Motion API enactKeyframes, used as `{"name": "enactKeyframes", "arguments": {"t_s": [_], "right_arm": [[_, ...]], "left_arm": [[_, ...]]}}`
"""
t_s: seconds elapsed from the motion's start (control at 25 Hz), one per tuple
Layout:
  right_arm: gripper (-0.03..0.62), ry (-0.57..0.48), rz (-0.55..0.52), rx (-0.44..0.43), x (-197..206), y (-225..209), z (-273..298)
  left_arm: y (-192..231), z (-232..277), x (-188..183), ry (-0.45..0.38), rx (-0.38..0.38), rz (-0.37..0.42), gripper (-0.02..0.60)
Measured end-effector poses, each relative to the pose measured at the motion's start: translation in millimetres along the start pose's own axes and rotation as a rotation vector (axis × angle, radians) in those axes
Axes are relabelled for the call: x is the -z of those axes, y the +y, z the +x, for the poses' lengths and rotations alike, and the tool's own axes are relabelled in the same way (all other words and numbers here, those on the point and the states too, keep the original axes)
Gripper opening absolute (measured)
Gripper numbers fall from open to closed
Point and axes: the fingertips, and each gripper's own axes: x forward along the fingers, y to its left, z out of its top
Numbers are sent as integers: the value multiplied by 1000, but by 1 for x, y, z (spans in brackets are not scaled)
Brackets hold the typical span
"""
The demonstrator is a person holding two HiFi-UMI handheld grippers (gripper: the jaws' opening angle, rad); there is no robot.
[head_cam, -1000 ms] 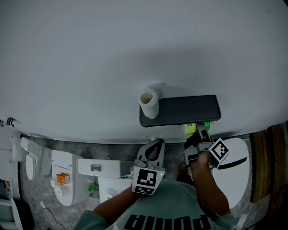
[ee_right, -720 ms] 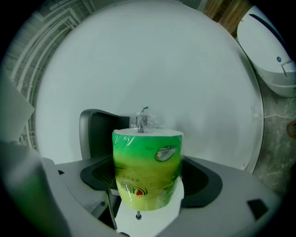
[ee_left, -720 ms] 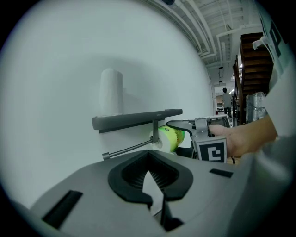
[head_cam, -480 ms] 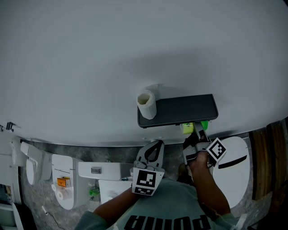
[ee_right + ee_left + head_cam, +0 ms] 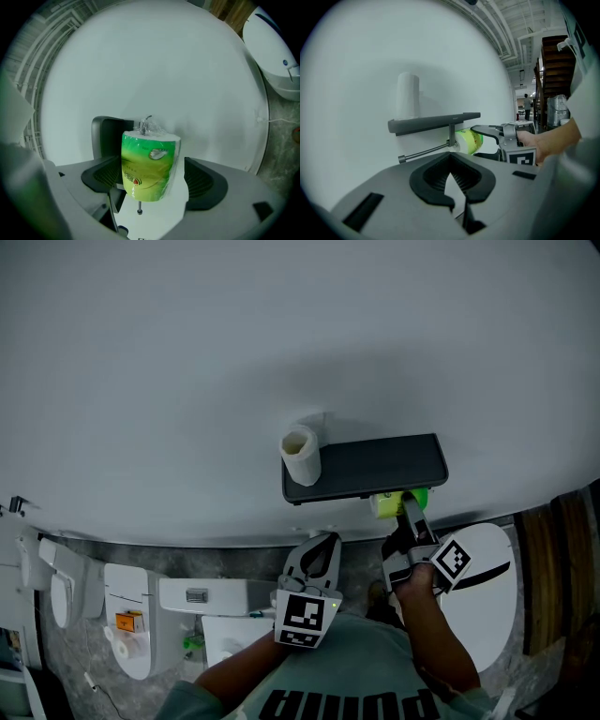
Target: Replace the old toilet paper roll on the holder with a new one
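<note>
A dark holder shelf [image 5: 375, 465] is fixed to the white wall, with a thin bare rod [image 5: 424, 152] under it. A white paper roll [image 5: 300, 454] stands upright on the shelf's left end and shows in the left gripper view as the white roll [image 5: 408, 96]. My right gripper [image 5: 405, 512] is shut on a green-wrapped new roll [image 5: 394, 503] just under the shelf's right part, beside the rod's bracket. In the right gripper view the green roll [image 5: 149, 161] fills the space between the jaws. My left gripper [image 5: 317, 559] hangs lower, shut and empty, pointing at the holder.
A toilet with a white cistern [image 5: 202, 594] sits low at the left, and a urinal-like white fixture [image 5: 127, 615] stands beside it. A white rounded lid [image 5: 487, 592] lies at the right next to a wooden door edge [image 5: 553, 568].
The right gripper with the green roll has edged up closer to the shelf's underside. The left gripper has stayed put.
</note>
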Motion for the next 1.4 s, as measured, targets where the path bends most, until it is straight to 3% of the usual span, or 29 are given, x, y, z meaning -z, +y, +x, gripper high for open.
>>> {"name": "enactKeyframes", "arguments": {"t_s": [0.2, 0.48, 0.64, 0.68, 0.8, 0.96, 1.12, 1.4], "right_arm": [[425, -13, -28, 19, -3, -1, -23], [423, -26, -174, 35, 1, 21, -49], [419, -28, -308, 47, 5, 40, -59], [395, -26, -360, 65, 6, 45, -63], [231, -12, -571, 139, 7, 58, -74], [27, 10, -856, 168, 19, 84, -80], [9, 57, -1065, 196, 39, 98, -86], [9, 101, -1255, 240, 69, 108, -99]], "left_arm": [[-5, -2, 0, -12, 17, -12, 5], [-8, -4, -2, -37, 45, -45, 5], [-9, -8, -6, -60, 59, -68, 5], [-9, -10, -7, -67, 61, -73, 5], [-7, -16, -9, -85, 60, -88, 5], [-1, -26, -9, -104, 50, -110, 5], [6, -37, -7, -124, 44, -138, 5], [6, -54, -1, -151, 66, -184, 5]]}}
